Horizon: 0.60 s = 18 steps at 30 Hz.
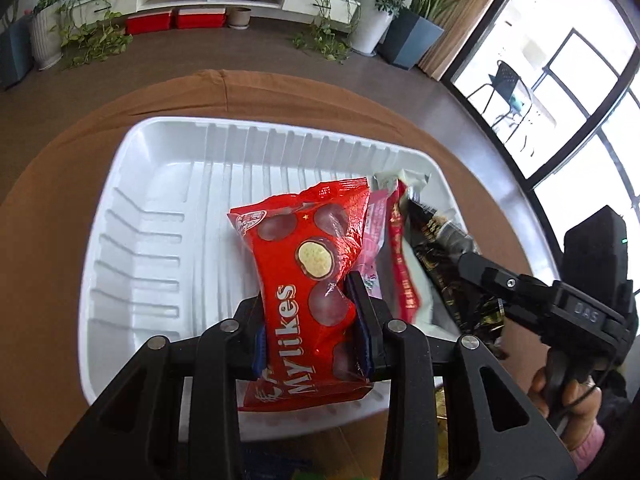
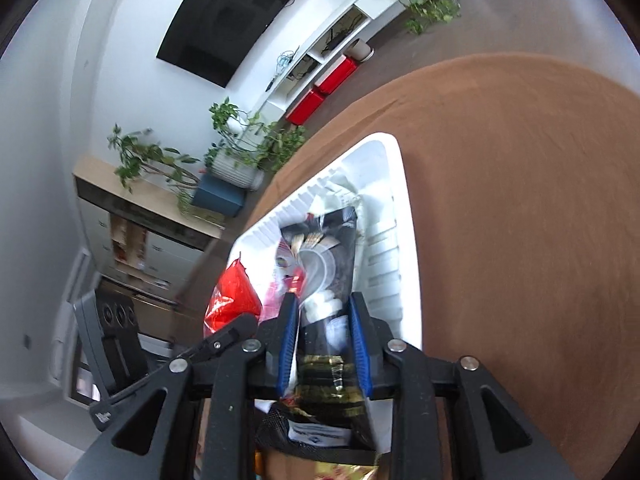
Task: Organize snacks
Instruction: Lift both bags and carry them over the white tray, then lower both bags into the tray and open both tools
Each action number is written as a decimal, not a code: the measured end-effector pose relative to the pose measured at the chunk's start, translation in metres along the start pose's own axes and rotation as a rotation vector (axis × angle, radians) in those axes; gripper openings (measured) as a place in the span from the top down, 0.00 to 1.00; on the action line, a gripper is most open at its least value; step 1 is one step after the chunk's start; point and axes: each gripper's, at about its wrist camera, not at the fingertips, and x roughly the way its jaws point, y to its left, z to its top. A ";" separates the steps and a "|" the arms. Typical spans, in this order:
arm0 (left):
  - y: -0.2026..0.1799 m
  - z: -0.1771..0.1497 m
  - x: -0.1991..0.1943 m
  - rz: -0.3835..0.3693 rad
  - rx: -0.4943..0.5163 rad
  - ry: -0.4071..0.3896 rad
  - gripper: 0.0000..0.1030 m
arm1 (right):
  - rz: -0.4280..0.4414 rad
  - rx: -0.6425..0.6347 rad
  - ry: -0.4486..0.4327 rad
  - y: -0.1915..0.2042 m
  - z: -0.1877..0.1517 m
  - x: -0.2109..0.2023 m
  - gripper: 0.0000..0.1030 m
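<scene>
Two snack packets held over the white tray, one in each tool.

The red packet (image 1: pixel 308 280) is clamped across its middle in the left tool (image 1: pixel 308 300), its long axis running forward along the fingers, its far end over the floor of the white tray (image 1: pixel 132 240), where bare floor lies to its left. The black packet (image 2: pixel 324 280) lies between the pads of the right tool (image 2: pixel 324 312), long axis likewise forward, close to the tray's right wall; whether the pads press on it cannot be told. The right tool (image 1: pixel 452 240) is seen just right of the red packet, with a pink packet (image 1: pixel 372 240) and a red-and-gold packet (image 1: pixel 404 272) standing on edge between them. Counted: one tray on the brown worktop (image 2: pixel 520 200), four packets in or over it, a fifth possibly behind at the far wall, two tools. A release by the left tool is judged next.
</scene>
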 end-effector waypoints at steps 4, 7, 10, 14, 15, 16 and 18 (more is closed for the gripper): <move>-0.003 -0.003 0.015 0.046 0.023 0.004 0.68 | -0.057 -0.092 -0.016 0.013 0.000 -0.002 0.60; 0.000 -0.003 0.016 0.055 0.013 -0.008 0.61 | -0.092 -0.159 -0.034 0.023 -0.001 -0.005 0.54; 0.007 -0.001 0.012 0.048 -0.010 -0.023 0.58 | -0.107 -0.196 -0.041 0.030 -0.001 -0.007 0.52; 0.011 0.002 -0.002 0.058 -0.018 -0.053 0.55 | -0.117 -0.219 -0.060 0.037 -0.001 -0.012 0.49; 0.013 0.001 -0.007 0.058 -0.023 -0.057 0.54 | -0.117 -0.225 -0.065 0.037 -0.002 -0.015 0.49; 0.012 0.002 -0.011 0.059 -0.027 -0.062 0.54 | -0.119 -0.230 -0.069 0.038 -0.002 -0.017 0.49; 0.014 -0.001 -0.022 0.066 -0.029 -0.074 0.54 | -0.113 -0.235 -0.075 0.041 -0.002 -0.021 0.48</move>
